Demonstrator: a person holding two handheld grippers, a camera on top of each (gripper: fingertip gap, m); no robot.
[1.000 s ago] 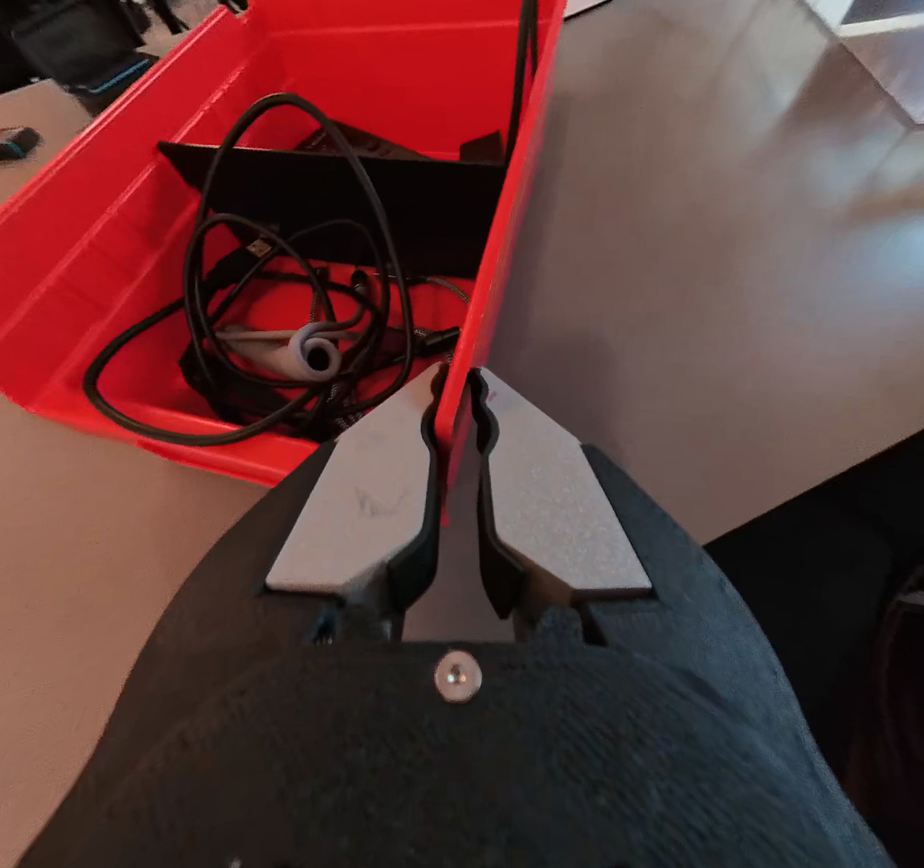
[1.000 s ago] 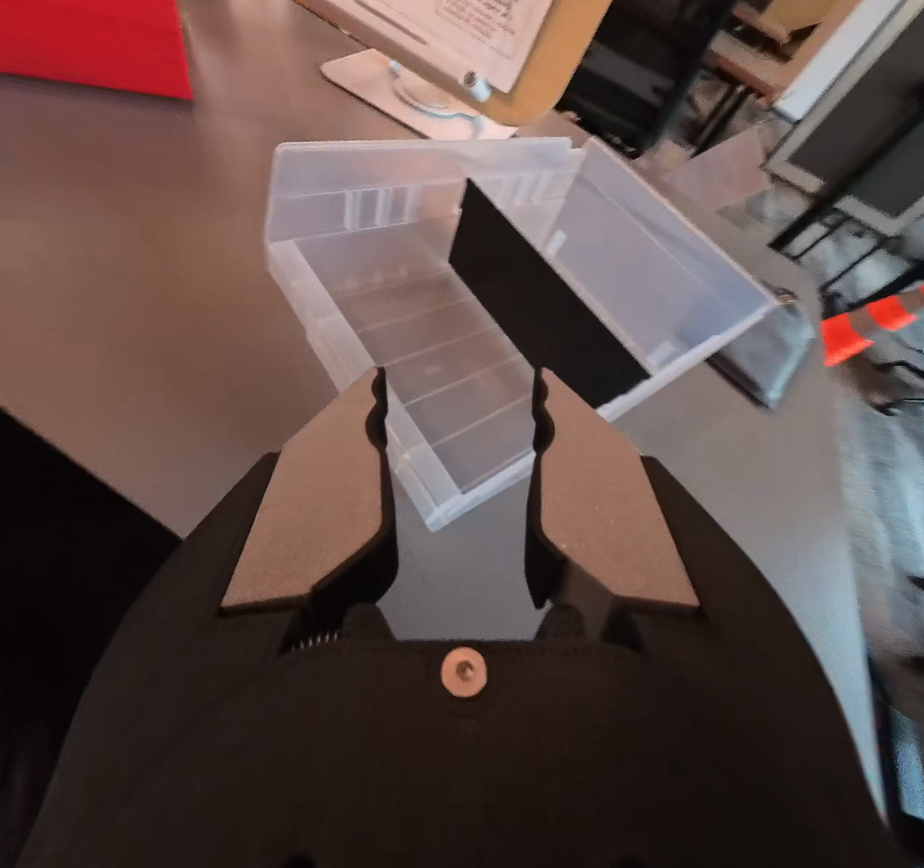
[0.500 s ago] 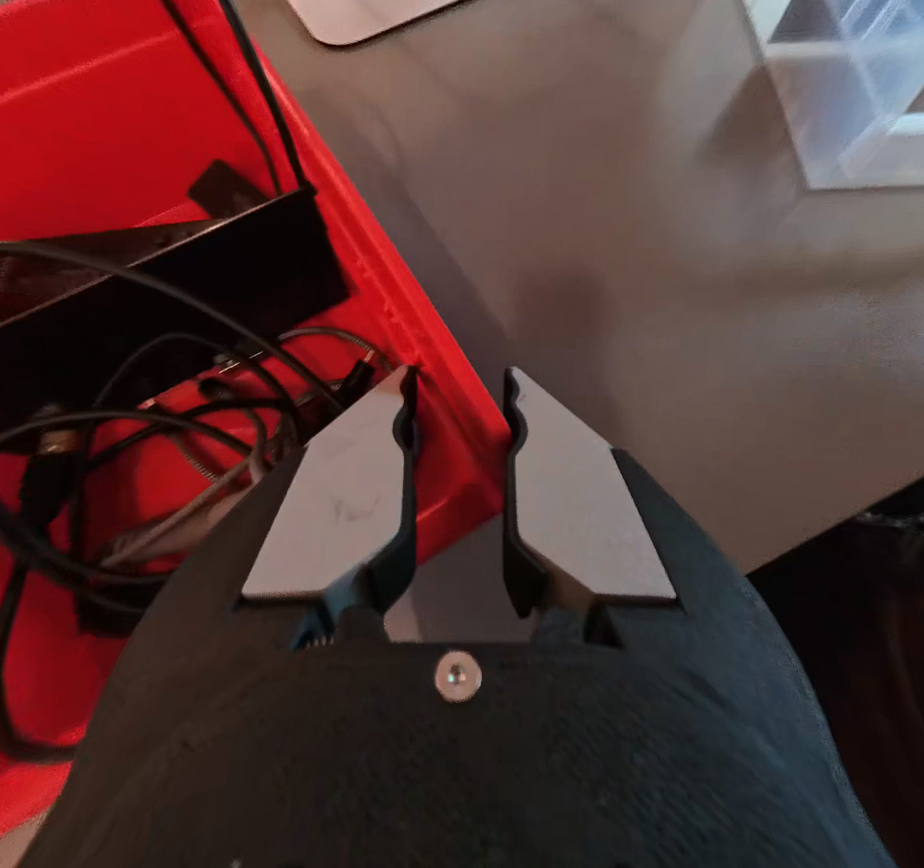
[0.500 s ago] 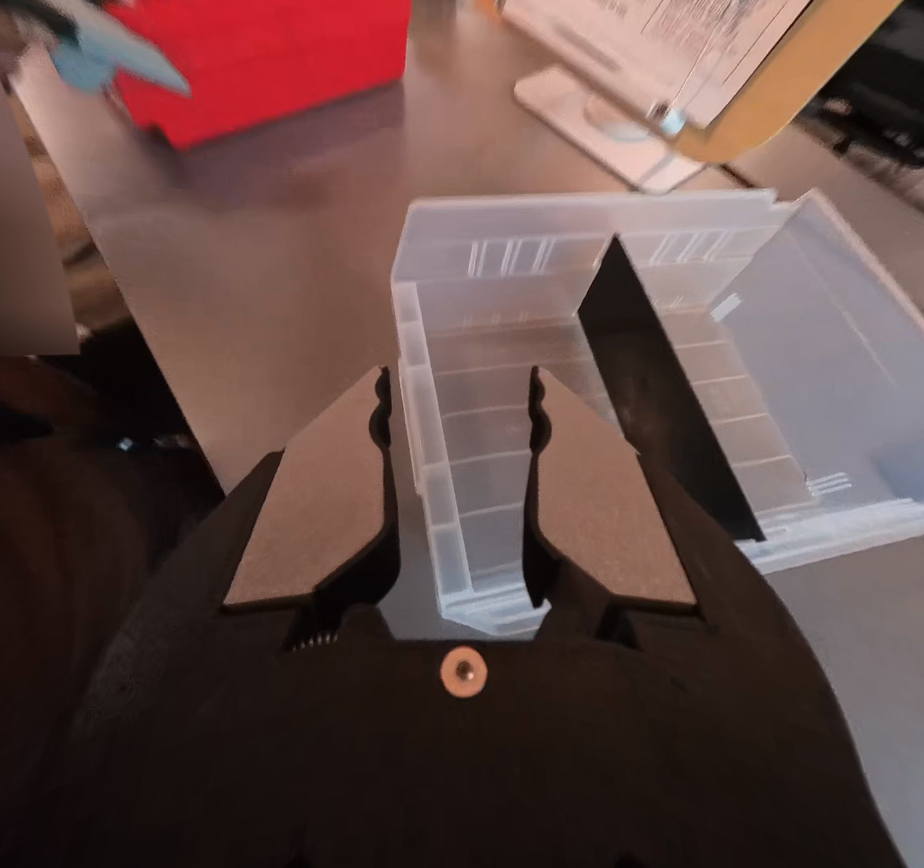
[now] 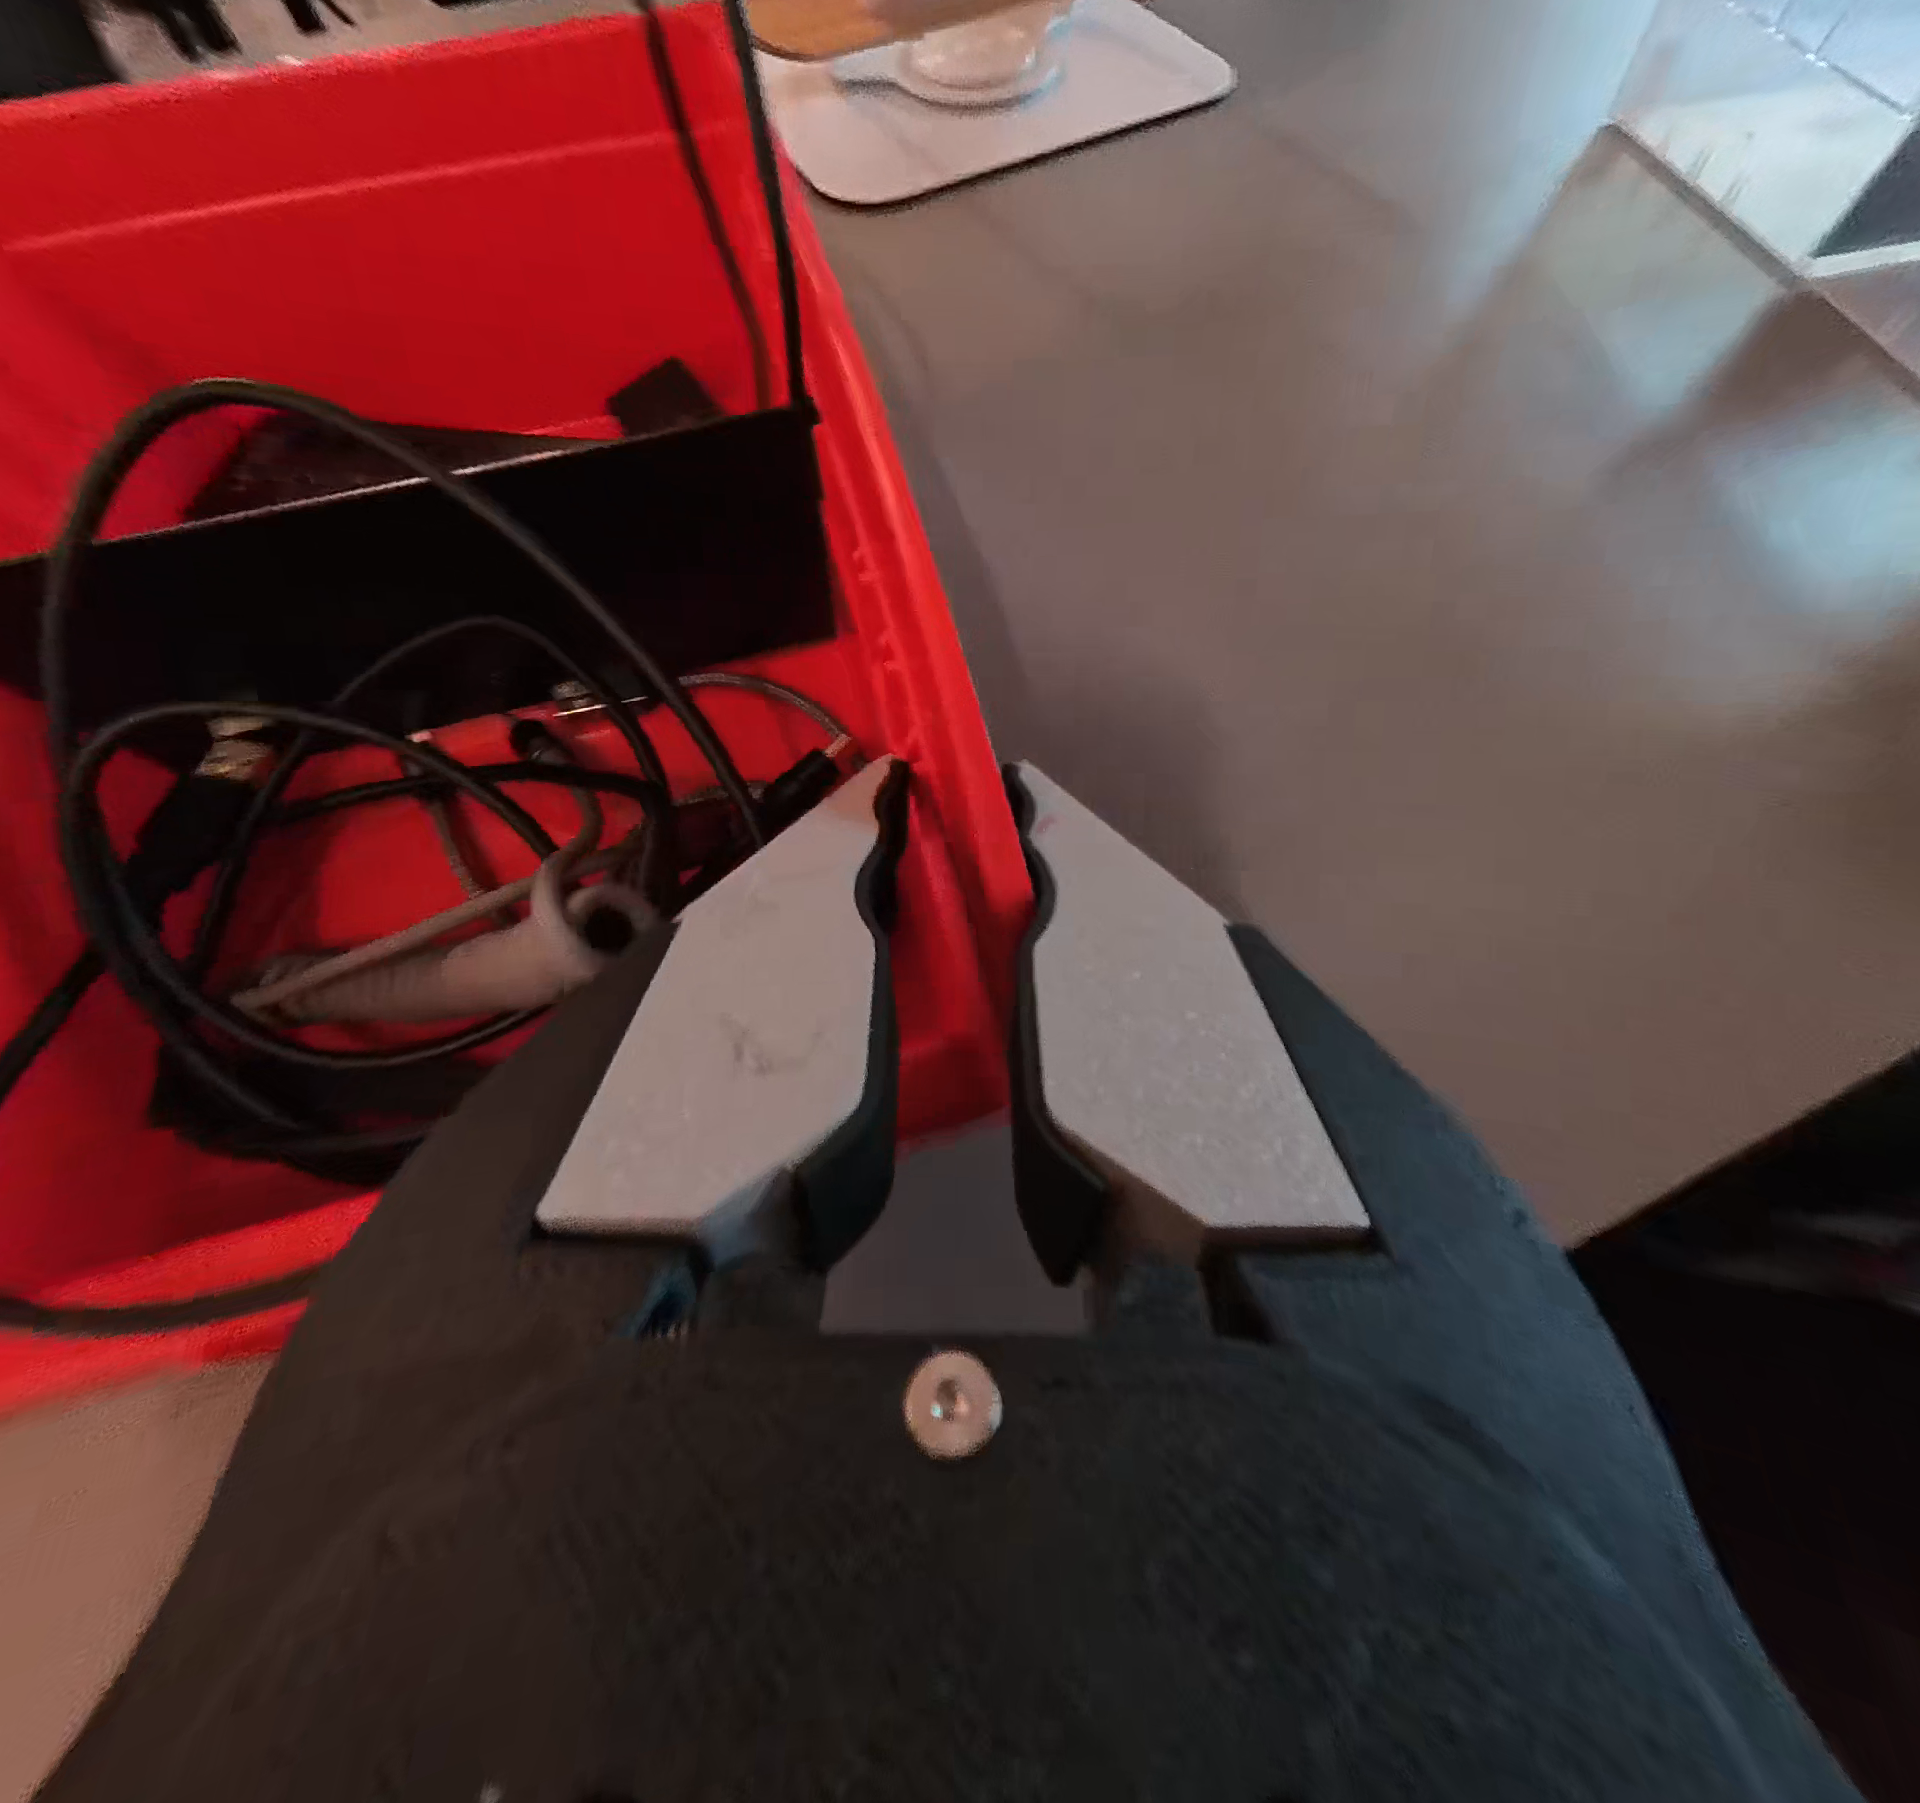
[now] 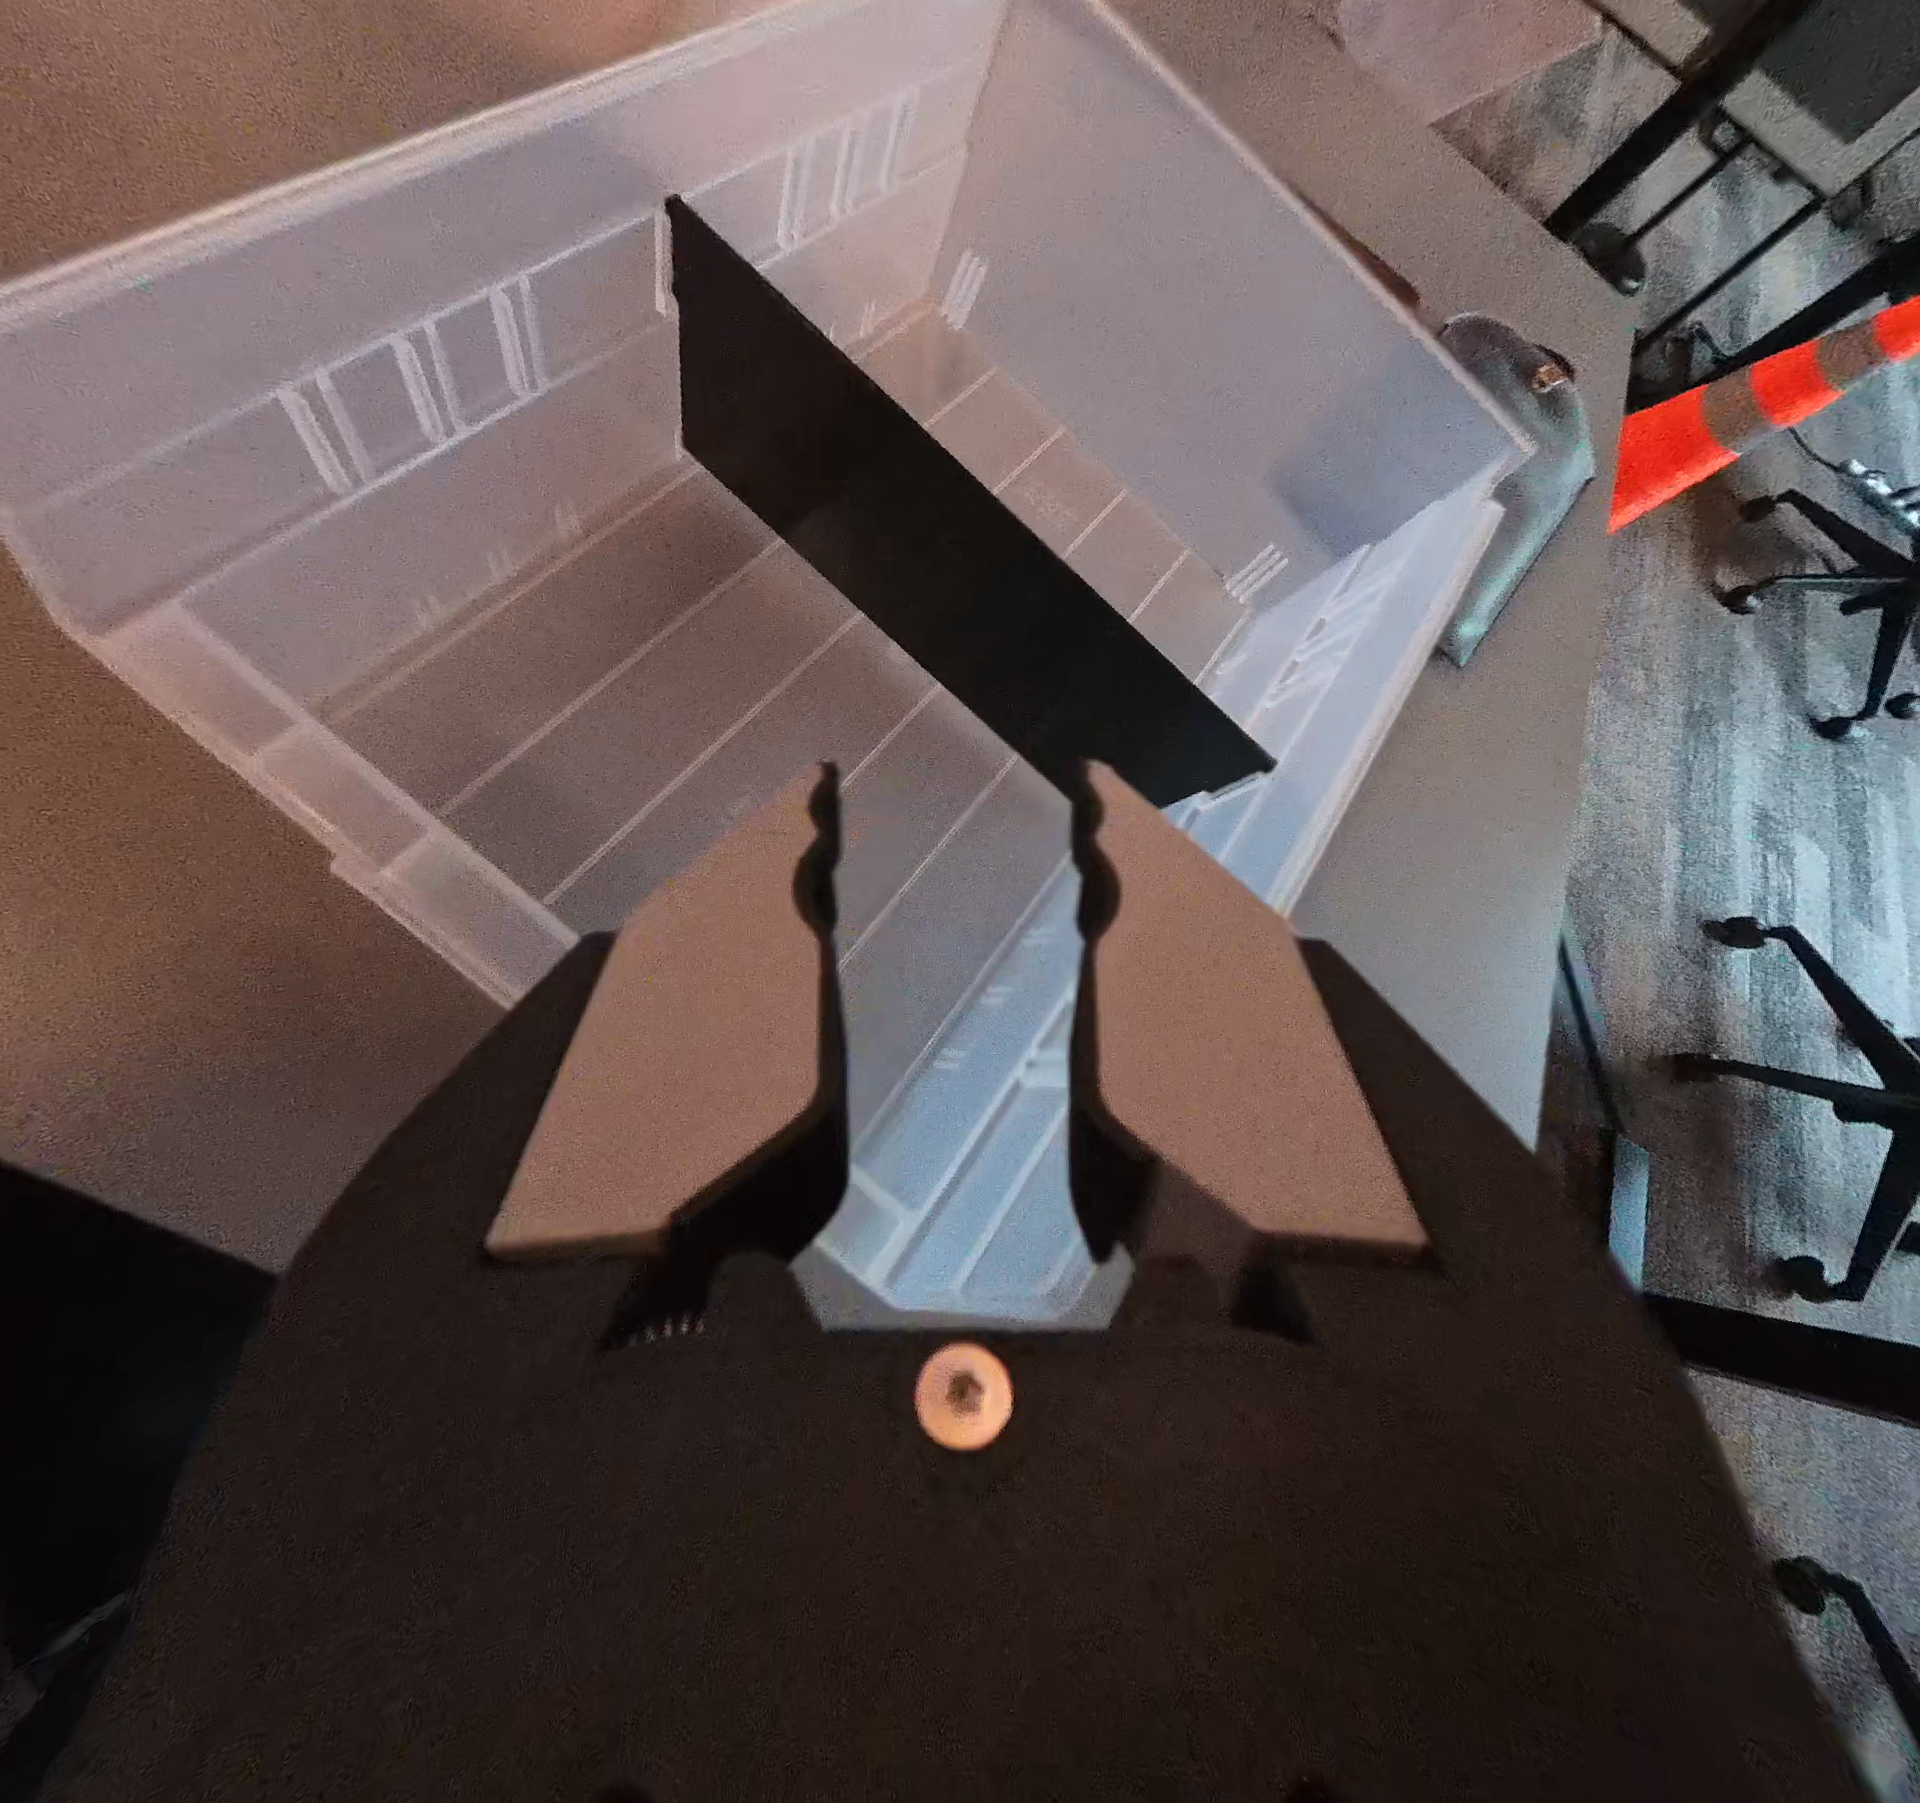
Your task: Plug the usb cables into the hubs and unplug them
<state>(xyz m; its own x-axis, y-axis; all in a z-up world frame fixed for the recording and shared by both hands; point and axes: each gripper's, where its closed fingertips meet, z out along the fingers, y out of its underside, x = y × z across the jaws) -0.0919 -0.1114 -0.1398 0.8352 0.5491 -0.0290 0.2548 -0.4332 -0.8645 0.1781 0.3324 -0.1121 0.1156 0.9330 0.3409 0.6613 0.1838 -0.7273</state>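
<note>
Grey table; red bin wall between jaws.

Red bin, black divider inside. Cables mostly black, one grey. Counter grey-brown. Clear bin frosted translucent, black divider. Both grippers: black body, grey finger plates. Cone orange, grey bands.
</note>
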